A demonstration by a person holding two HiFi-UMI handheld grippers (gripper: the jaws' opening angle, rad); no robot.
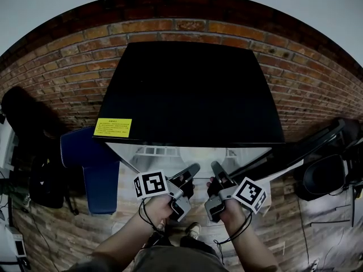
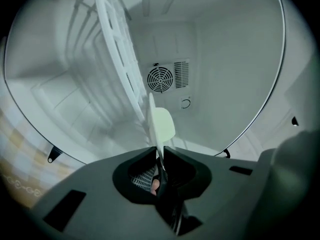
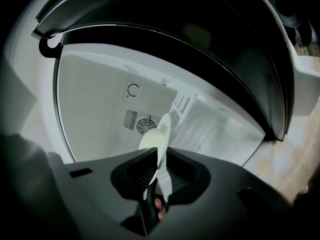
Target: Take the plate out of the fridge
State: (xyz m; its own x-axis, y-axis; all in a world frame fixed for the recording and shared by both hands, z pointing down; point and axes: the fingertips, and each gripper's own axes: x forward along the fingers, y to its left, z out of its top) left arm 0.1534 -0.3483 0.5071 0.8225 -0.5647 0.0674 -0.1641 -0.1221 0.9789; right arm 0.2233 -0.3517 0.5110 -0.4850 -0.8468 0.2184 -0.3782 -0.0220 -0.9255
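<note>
Nearest are the person's two hands, each holding a grey plastic gripper that carries a cube of black-and-white square markers. Both reach side by side into the open front of the fridge. The left gripper has its fingers clenched on the rim of the plate. The plate is thin, white and smooth, and it shows edge-on as a pale sliver rising from between the ribbed pads. The right gripper grasps the same plate from the other side, its fingers pressed on the rim in the same way. The plate hangs between the two grippers just inside the fridge. It lies close alongside the white slatted shelf, but I cannot tell whether it rests on it. Nothing else shows in the compartment, which is lined in plain, smooth white plastic with rounded corners. On its back wall are a round fan grille, a block of straight vent slits beside it and a small round fitting. From above, the fridge is a flat, glossy black box with a yellow label at its front left corner. Behind it stands a rough red brick wall.
</note>
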